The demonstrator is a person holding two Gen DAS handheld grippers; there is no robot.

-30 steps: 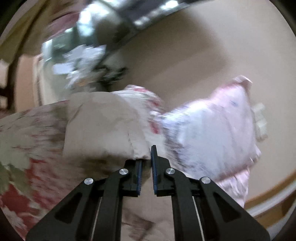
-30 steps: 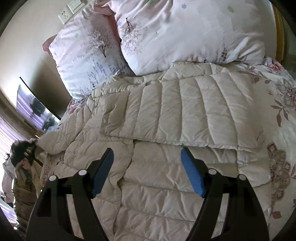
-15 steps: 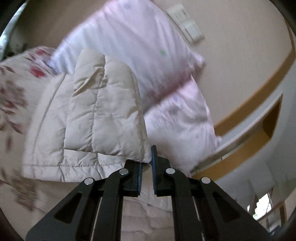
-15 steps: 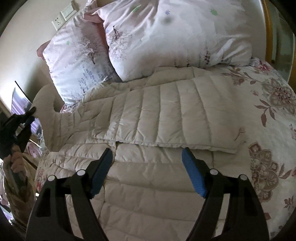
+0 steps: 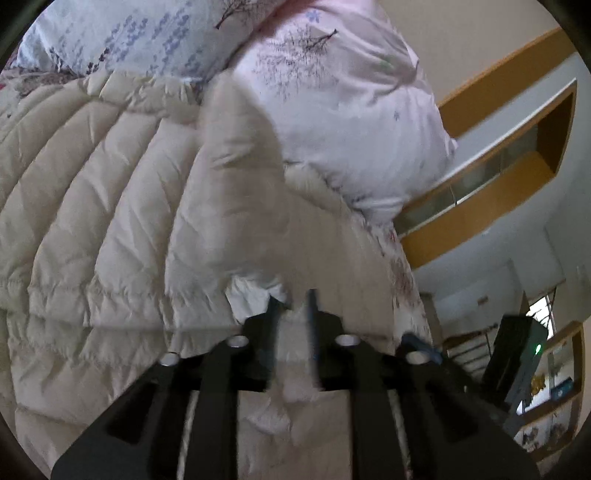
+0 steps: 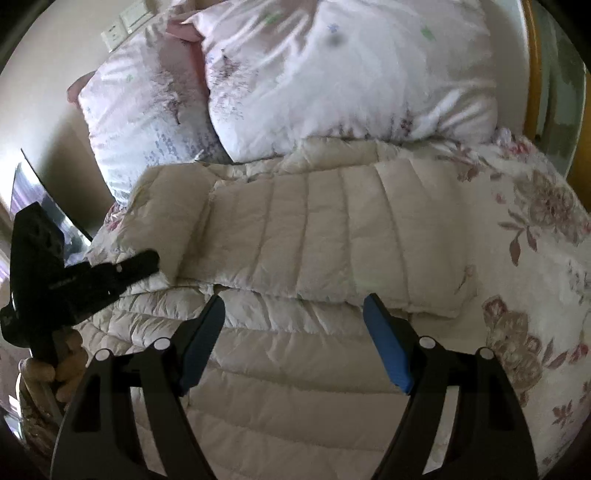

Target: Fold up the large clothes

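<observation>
A cream quilted down coat lies spread on the bed. One sleeve is folded across its chest. In the left wrist view the second sleeve lies over the coat body, its cuff end still between the jaws of my left gripper. Those jaws are opening and no longer pinch the fabric. The right wrist view shows the left gripper at the coat's left edge, touching the sleeve. My right gripper hovers open above the coat's middle with nothing between its fingers.
Two pale pink printed pillows lean at the head of the bed, touching the coat's top edge. A floral bedsheet shows on the right. A hand holds the left gripper. A wooden headboard stands behind, wall sockets upper left.
My left gripper swung the sleeve in from the bed's left side over the coat and its jaws have parted. The right gripper stayed nearly still and open.
</observation>
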